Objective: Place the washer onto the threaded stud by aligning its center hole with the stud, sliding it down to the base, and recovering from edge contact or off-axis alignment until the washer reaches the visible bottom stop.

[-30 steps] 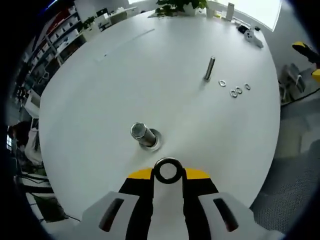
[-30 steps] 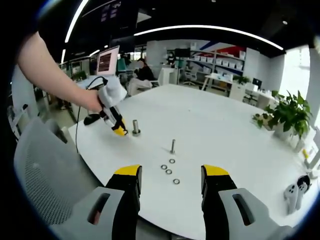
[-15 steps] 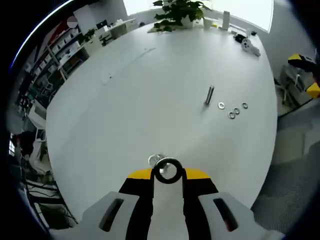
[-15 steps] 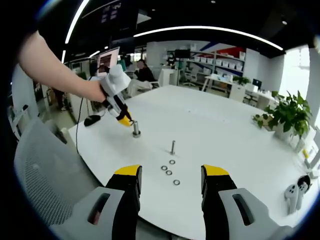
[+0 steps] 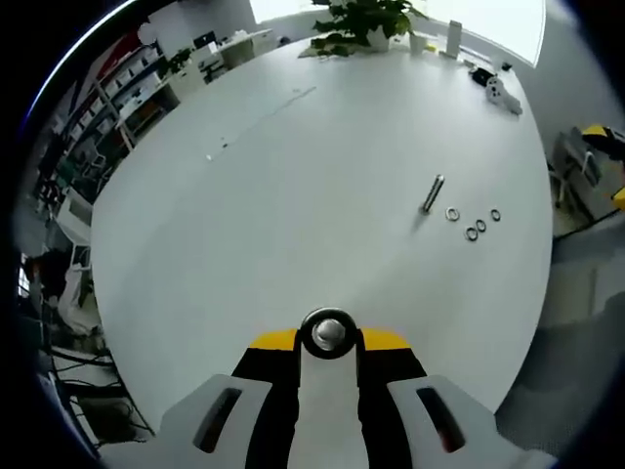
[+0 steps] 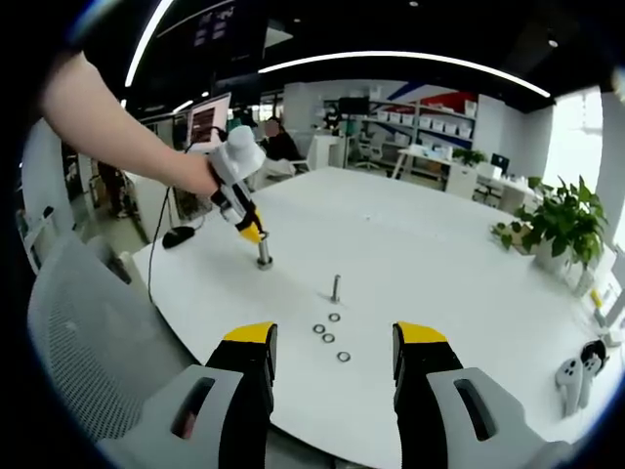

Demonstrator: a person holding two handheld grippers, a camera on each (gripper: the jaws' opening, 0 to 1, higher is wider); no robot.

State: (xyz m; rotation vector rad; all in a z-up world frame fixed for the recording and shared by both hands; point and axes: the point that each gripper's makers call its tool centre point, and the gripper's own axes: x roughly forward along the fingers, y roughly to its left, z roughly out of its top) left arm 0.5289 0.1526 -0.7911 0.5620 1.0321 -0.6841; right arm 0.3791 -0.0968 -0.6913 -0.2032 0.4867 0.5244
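Note:
My left gripper (image 5: pixel 327 339) is shut on a steel washer (image 5: pixel 307 327), held flat between the yellow tips. The top of the large threaded stud (image 5: pixel 331 336) shows through the washer's hole, close to centred. In the right gripper view the left gripper (image 6: pixel 253 232) hovers right over that upright stud (image 6: pixel 264 254), which stands on the white table (image 6: pixel 420 254). Whether the washer touches the stud I cannot tell. My right gripper (image 6: pixel 335 358) is open and holds nothing, near the table's edge.
A thinner stud (image 5: pixel 433 193) (image 6: pixel 336 287) stands mid-table with several loose washers (image 5: pixel 473 225) (image 6: pixel 330 336) beside it. A person's arm (image 6: pixel 107 127) holds the left gripper. A grey mesh chair (image 6: pixel 88 332) is at the left, plants (image 6: pixel 566 230) and a controller (image 6: pixel 576 376) at the right.
The left gripper has carried the washer from beside the large stud to directly above it. The stud, earlier seen from the side, now shows end-on through the hole. The right gripper stays put.

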